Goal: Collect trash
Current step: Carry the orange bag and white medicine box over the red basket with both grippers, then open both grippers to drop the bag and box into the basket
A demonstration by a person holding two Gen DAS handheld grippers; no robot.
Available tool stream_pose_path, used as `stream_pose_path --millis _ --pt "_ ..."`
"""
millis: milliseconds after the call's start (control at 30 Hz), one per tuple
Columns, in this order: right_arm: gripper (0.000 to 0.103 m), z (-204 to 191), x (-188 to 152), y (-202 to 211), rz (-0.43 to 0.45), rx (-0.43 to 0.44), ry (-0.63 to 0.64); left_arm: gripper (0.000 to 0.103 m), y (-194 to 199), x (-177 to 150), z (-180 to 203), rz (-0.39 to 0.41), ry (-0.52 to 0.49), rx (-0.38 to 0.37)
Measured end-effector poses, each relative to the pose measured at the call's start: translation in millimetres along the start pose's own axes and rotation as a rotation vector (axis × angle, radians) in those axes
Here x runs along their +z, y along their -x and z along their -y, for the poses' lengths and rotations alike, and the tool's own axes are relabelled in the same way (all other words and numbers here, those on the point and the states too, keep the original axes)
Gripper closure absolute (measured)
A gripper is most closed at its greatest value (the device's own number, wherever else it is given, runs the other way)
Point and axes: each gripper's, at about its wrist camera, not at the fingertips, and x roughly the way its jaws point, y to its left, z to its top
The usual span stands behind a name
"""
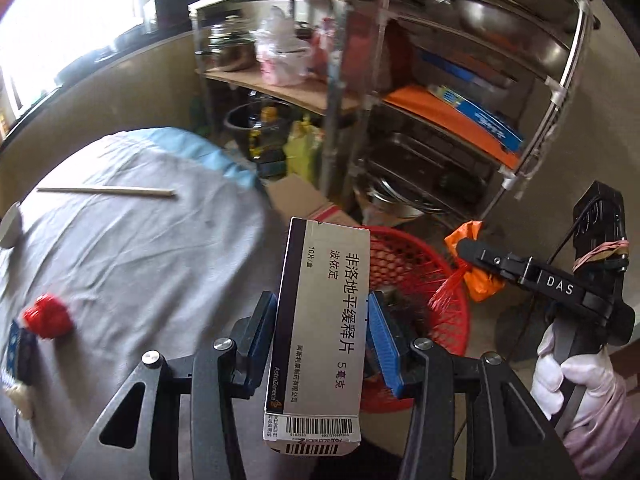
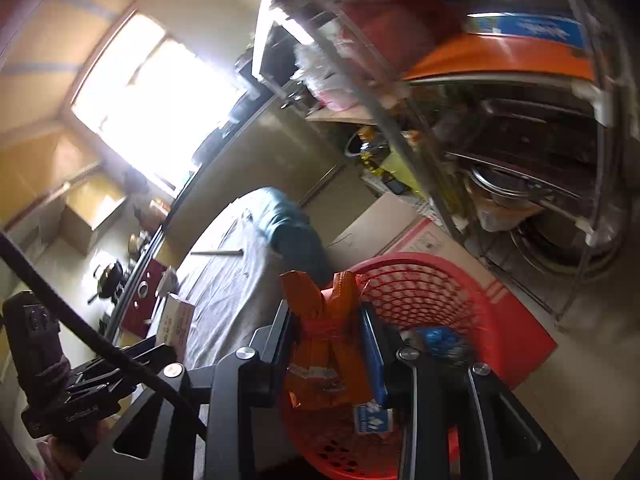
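Blue ribbed pads (image 1: 382, 340) of the left gripper (image 1: 320, 332) are pressed on both long sides of a grey medicine carton (image 1: 320, 332), which is held upright at about its middle. Cardboard of this kind is judged light and stiff but easily crushed, so its flat side walls are the sensible place for a hold. The carton is seen just in front of the near rim of the red mesh basket (image 1: 404, 264), which stands on the floor to the right of the cloth-covered table (image 1: 140, 248).

The right gripper (image 2: 328, 344) is clamped tight on a crumpled orange wrapper (image 2: 320, 360) tied with red netting. This bundle is judged soft, very light and springy; it is pinched across its bulk. It is held above the red mesh basket's (image 2: 420, 292) near edge, where blue scraps already lie.

Farther left on the table, a red crumpled ball (image 1: 48, 316) and a pair of chopsticks (image 1: 106, 191) are left uncollected. A metal shelf rack (image 1: 400, 120) stands behind.
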Motion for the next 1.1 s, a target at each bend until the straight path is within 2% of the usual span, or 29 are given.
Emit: stream_pose_path --millis 233,333,400,567,800,1100 --pt "0.068 20 0 4 -0.031 0.027 -0.078 0.05 -27 9 27 -0.051 -0.036 -0.02" --pt "0.063 26 0 1 -0.054 0.011 -0.113 0.043 -26 9 29 -0.039 -0.051 0.0" --pt "0.062 28 0 0 -0.057 0.02 -0.129 0.042 -23 7 26 -0.032 -0.053 0.011" --pt "0.047 26 2 5 -0.024 0.027 -0.129 0.042 -14 -2 9 -0.032 -0.034 0.04" --pt "0.047 7 1 2 -0.028 0.026 -0.088 0.042 6 -35 -24 -0.044 0.007 0.118" --pt "0.047 -47 -15 -22 -0.103 0.044 0.017 0.042 52 -94 -84 0.0 0.125 0.25"
